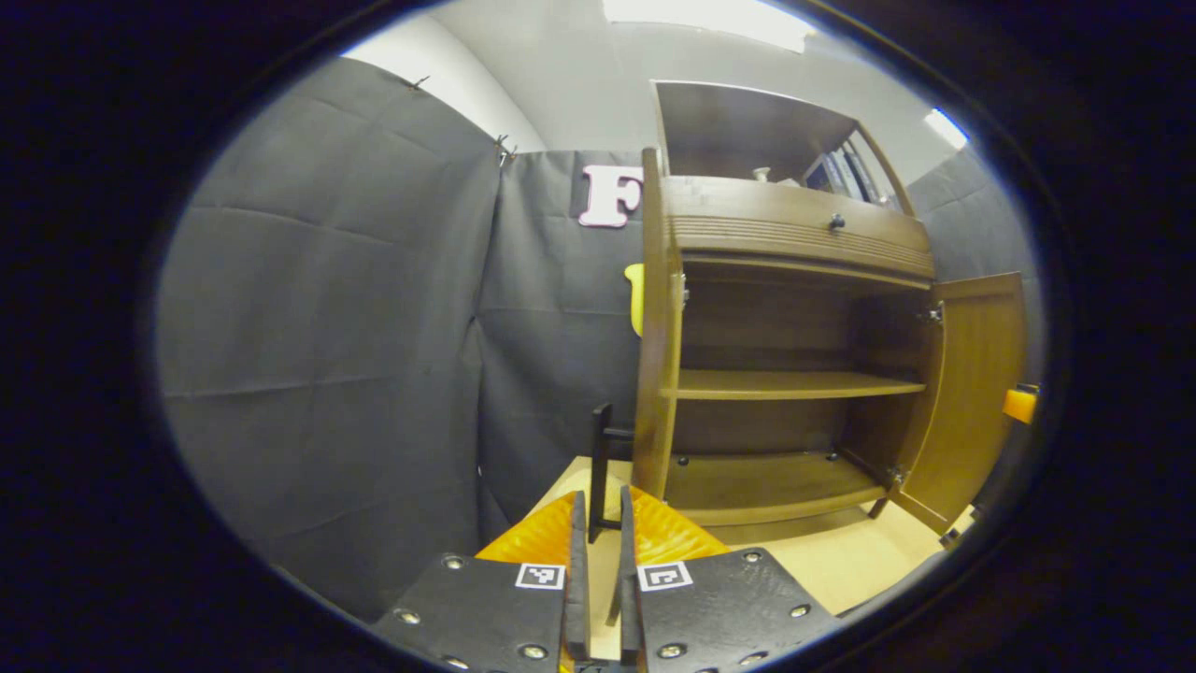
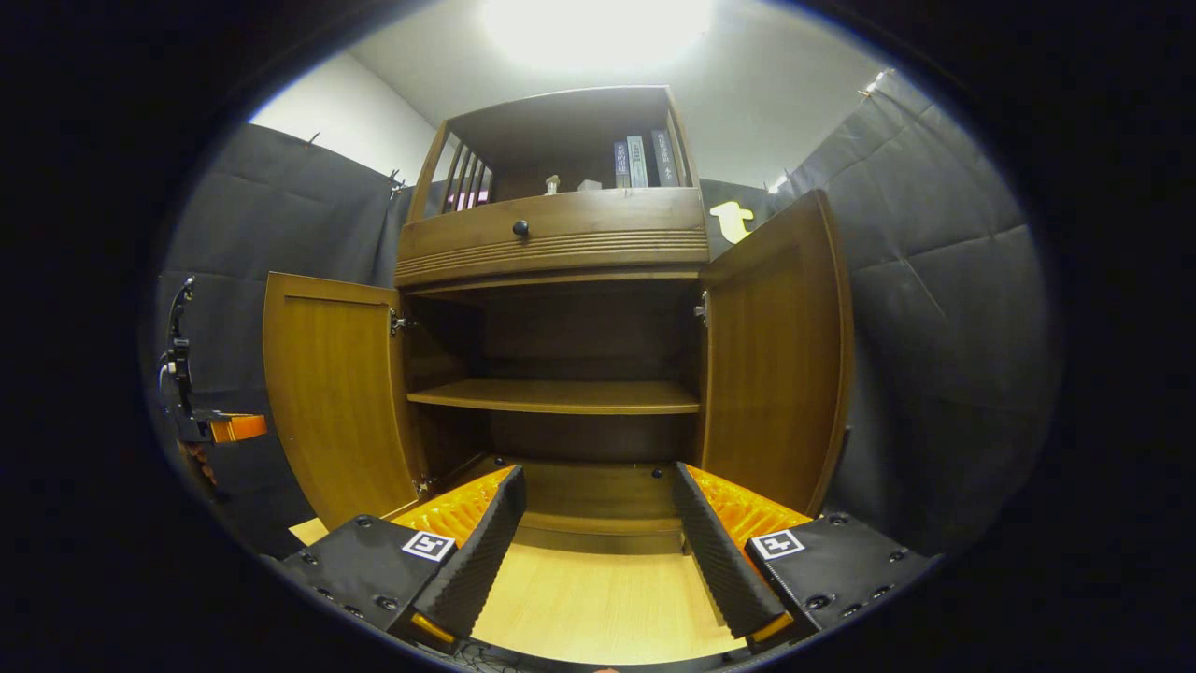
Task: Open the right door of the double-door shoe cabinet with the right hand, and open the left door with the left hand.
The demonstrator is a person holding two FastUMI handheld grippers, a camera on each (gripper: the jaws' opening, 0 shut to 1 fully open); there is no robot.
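The wooden shoe cabinet (image 2: 561,238) stands with both doors swung open, and a bare shelf (image 2: 561,396) shows inside. In the left gripper view the left door (image 1: 658,336) is seen edge-on. Its black bar handle (image 1: 602,449) runs down between my left gripper's (image 1: 601,497) fingers, which are shut on it. The right door (image 1: 972,393) hangs open at the far side. In the right gripper view my right gripper (image 2: 598,472) is open and holds nothing, facing the cabinet's lower compartment between the left door (image 2: 322,402) and the right door (image 2: 775,365).
A drawer with a dark knob (image 2: 520,227) sits above the doors, and books (image 2: 640,161) stand in the top shelf. Black cloth walls close in on both sides. The floor (image 2: 598,598) before the cabinet is light wood. The other gripper (image 2: 201,425) shows beyond the left door.
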